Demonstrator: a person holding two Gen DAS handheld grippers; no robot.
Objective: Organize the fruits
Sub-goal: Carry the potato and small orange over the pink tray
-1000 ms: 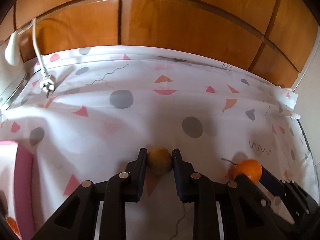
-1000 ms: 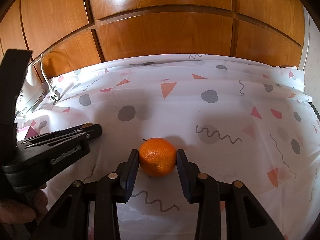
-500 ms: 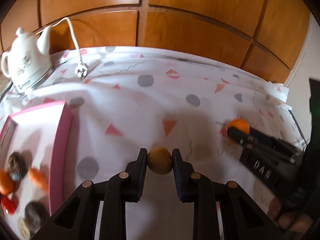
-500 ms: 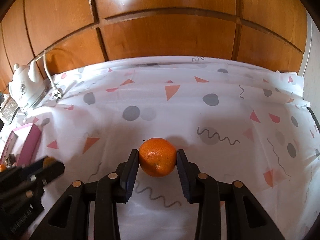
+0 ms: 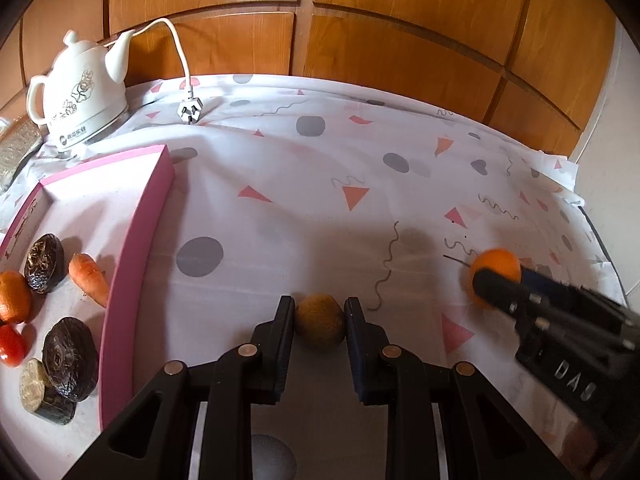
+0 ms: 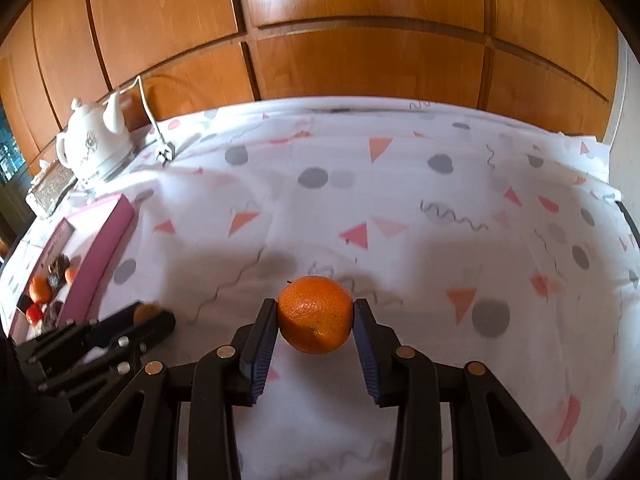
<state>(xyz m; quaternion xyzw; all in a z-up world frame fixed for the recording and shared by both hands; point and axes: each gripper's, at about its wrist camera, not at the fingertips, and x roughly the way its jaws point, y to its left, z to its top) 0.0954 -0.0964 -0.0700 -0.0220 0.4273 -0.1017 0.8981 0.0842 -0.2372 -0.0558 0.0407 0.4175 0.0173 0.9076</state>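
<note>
My left gripper [image 5: 320,322] is shut on a small brown round fruit [image 5: 319,323], held above the patterned tablecloth [image 5: 320,200]. My right gripper [image 6: 316,316] is shut on an orange [image 6: 316,314], also lifted off the cloth. In the left wrist view the right gripper [image 5: 496,280] with the orange [image 5: 498,264] is at the right. A pink-rimmed tray [image 5: 136,248] at the left holds an orange, a carrot [image 5: 88,278], a tomato and several dark wrinkled fruits. The tray also shows in the right wrist view [image 6: 104,256], with the left gripper [image 6: 148,316] beside it.
A white teapot [image 5: 80,92] stands at the back left, with a white cord and plug [image 5: 188,110] lying on the cloth. A wood-panelled wall [image 5: 360,32] runs behind the table. The cloth's right edge [image 5: 576,184] drops off near a white wall.
Both grippers have lifted their fruits off the cloth and swung left. The tray and teapot have come into view, and the tray is now closer in both views.
</note>
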